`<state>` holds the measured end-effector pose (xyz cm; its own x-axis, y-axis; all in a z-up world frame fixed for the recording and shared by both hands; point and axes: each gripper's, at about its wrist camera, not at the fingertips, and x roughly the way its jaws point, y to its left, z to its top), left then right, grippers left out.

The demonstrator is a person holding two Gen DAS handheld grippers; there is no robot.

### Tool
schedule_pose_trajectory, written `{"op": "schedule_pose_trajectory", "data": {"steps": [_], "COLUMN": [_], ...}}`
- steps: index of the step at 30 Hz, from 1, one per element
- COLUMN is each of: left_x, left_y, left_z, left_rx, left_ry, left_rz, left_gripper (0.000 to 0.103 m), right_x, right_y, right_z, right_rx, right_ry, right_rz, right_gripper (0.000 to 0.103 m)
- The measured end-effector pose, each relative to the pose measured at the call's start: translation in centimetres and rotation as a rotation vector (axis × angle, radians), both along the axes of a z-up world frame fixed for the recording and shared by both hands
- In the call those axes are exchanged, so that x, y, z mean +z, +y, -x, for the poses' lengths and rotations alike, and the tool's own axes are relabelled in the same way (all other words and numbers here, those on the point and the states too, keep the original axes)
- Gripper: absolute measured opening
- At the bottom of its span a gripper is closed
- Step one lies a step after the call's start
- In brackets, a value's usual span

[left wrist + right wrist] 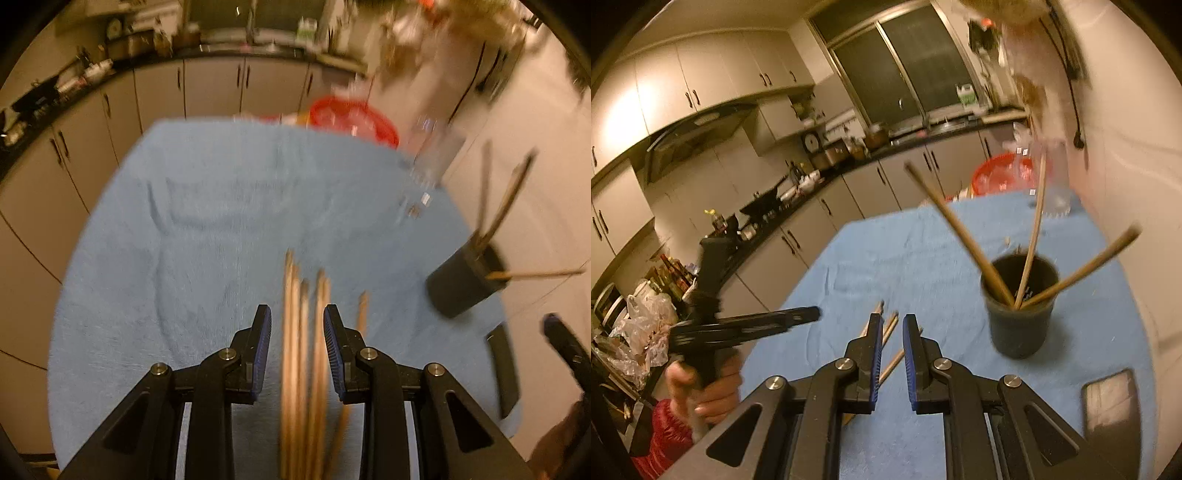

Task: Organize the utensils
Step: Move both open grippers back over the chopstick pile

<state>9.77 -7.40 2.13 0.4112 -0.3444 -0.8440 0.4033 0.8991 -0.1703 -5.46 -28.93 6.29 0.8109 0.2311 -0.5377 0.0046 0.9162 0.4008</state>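
Observation:
Several loose wooden chopsticks (291,332) lie side by side on the blue cloth (221,221). My left gripper (297,308) hovers over them, open, its pads on either side of the bundle and apart from it. In the right wrist view the same chopsticks (891,363) show past my right gripper (892,316), which is shut with nothing between its pads. A black cup (1019,325) stands upright to the right with three chopsticks (960,229) leaning out of it. The left gripper (812,314) comes in from the left, held by a hand (713,391).
A dark flat rectangular object (1108,402) lies near the cloth's right edge. A clear glass (1056,184) and a red basin (997,173) sit at the far end. Kitchen cabinets and a cluttered counter run along the left; a wall is on the right.

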Motion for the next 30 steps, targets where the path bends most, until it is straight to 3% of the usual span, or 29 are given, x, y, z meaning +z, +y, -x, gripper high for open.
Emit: {"op": "schedule_pose_trajectory", "data": {"steps": [6, 9, 13, 15, 19, 21, 30], "left_x": [-5.6, -6.9, -6.8, -6.9, -6.2, -5.6, -5.7], "left_y": [-3.2, -3.7, -2.1, 0.3, 5.7, 7.0, 6.2], "left_z": [-2.5, -3.3, -3.3, -2.9, -0.9, 0.2, -3.0], "left_rx": [-0.07, -0.04, -0.008, 0.054, 0.12, 0.103, 0.078], "left_ry": [0.089, 0.094, 0.085, 0.092, 0.13, 0.116, 0.116], "left_rz": [-0.074, -0.092, -0.088, -0.104, -0.014, 0.017, 0.018], "left_gripper": [0.03, 0.032, 0.031, 0.031, 0.031, 0.031, 0.031], "right_x": [-1.7, -2.7, -3.7, -4.2, -5.6, -6.4, -8.8], "right_y": [0.9, 1.4, 1.9, 2.0, 2.7, 3.2, 4.3], "right_z": [-0.7, -1.2, -1.8, -2.4, -3.9, -5.0, -8.3], "right_rx": [0.006, 0.009, 0.015, 0.02, 0.038, 0.051, 0.02], "right_ry": [0.061, 0.095, 0.134, 0.154, 0.199, 0.228, 0.335], "right_rz": [0.033, 0.05, 0.063, 0.067, 0.07, 0.069, 0.031], "right_gripper": [0.013, 0.013, 0.013, 0.013, 0.013, 0.013, 0.013]}}
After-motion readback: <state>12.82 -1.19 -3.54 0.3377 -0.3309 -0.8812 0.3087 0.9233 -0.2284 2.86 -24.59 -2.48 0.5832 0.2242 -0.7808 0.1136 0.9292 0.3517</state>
